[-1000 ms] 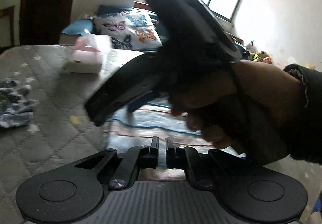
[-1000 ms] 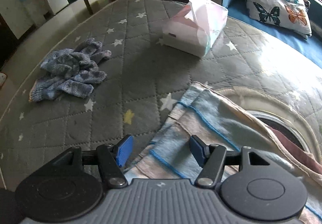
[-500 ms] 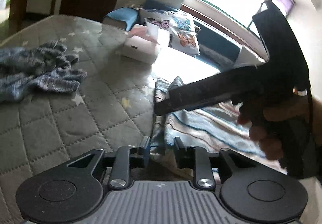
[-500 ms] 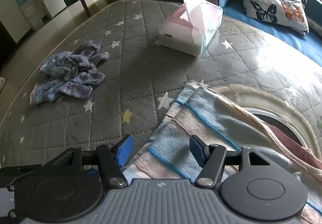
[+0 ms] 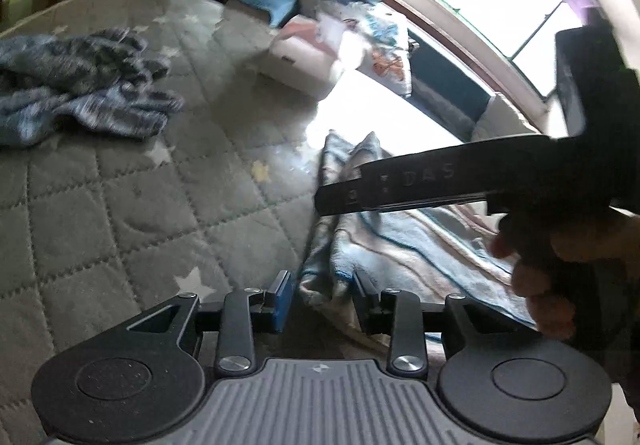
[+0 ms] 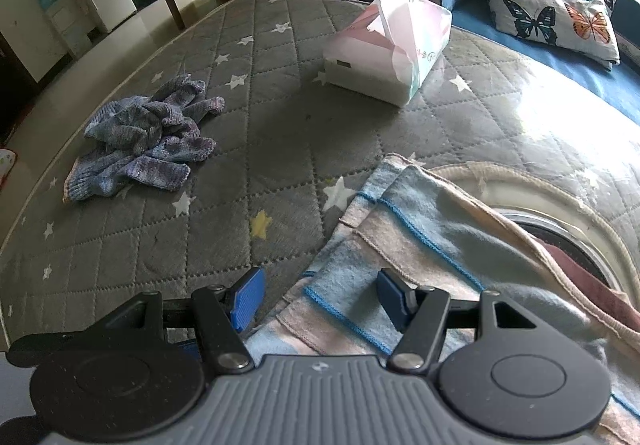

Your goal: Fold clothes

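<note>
A striped blue, pink and white cloth (image 6: 420,229) lies folded on the grey quilted mattress (image 6: 280,149); it also shows in the left wrist view (image 5: 400,245). My right gripper (image 6: 318,299) is open, its jaws astride the cloth's near left corner. My left gripper (image 5: 322,297) is open with the cloth's corner edge between its jaws. The right gripper's black body (image 5: 460,181), held in a hand, hangs over the cloth in the left wrist view.
A pile of blue knit gloves (image 6: 148,141) lies at the left of the mattress. A pink and white tissue pack (image 6: 384,53) sits at the back. A butterfly pillow (image 6: 548,5) lies back right. A round cream-rimmed object (image 6: 560,205) sits under the cloth.
My left gripper has opened from shut and swung left and down to the cloth's corner. The right gripper has stayed open and moved slightly closer to the cloth.
</note>
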The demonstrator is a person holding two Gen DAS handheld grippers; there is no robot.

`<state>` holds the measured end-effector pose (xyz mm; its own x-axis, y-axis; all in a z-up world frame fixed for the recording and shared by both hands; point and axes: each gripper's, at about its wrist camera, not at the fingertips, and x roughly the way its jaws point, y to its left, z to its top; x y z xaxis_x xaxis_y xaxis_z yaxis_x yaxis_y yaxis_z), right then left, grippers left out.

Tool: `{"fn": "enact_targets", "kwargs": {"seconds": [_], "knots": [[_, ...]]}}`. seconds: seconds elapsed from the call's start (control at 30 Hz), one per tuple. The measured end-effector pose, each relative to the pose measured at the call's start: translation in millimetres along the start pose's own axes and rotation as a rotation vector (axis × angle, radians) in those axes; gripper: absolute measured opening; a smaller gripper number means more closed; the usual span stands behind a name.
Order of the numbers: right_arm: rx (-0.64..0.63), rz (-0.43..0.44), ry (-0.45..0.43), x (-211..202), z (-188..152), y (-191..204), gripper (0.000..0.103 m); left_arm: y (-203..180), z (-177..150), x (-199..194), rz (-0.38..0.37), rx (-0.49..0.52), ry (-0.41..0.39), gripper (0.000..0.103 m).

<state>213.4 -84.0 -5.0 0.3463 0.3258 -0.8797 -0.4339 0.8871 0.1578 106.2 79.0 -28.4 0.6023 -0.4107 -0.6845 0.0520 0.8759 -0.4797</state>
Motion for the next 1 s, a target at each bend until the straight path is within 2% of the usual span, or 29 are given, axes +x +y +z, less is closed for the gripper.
{"fn": "enact_targets", "kwargs": {"seconds": [0.2, 0.3, 0.5, 0.63, 0.7, 0.77, 0.83, 0.97, 1.0], "knots": [[-0.003, -0.004, 0.0, 0, 0, 1, 0.064, -10, -2, 2, -0.054, 0.04, 0.024, 0.032], [-0.005, -0.008, 0.001, -1, 1, 1, 0.064, -20, -1, -2, -0.069, 0.07, 0.002, 0.019], [-0.011, -0.015, -0.004, -5, 4, 0, 0.064, -56, -2, -14, -0.084, 0.187, -0.066, 0.016], [-0.026, -0.036, 0.004, -6, 6, 0, 0.062, -76, -5, -10, -0.104, 0.247, -0.066, 0.012], [-0.037, -0.055, 0.004, -5, 4, -2, 0.051, -80, -6, -7, -0.111, 0.254, -0.058, 0.012], [-0.03, -0.066, 0.005, -6, 2, -7, 0.03, -83, -8, -5, -0.117, 0.26, -0.052, 0.012], [-0.002, -0.047, 0.007, -8, -1, -17, 0.014, -85, -9, -4, -0.126, 0.279, -0.044, 0.013], [0.068, 0.002, -0.042, -27, -13, -43, 0.008, -88, -11, -8, -0.17, 0.308, -0.032, 0.017], [0.087, 0.014, -0.058, -34, -17, -50, 0.008, -89, -10, -10, -0.186, 0.316, -0.032, 0.021]]}}
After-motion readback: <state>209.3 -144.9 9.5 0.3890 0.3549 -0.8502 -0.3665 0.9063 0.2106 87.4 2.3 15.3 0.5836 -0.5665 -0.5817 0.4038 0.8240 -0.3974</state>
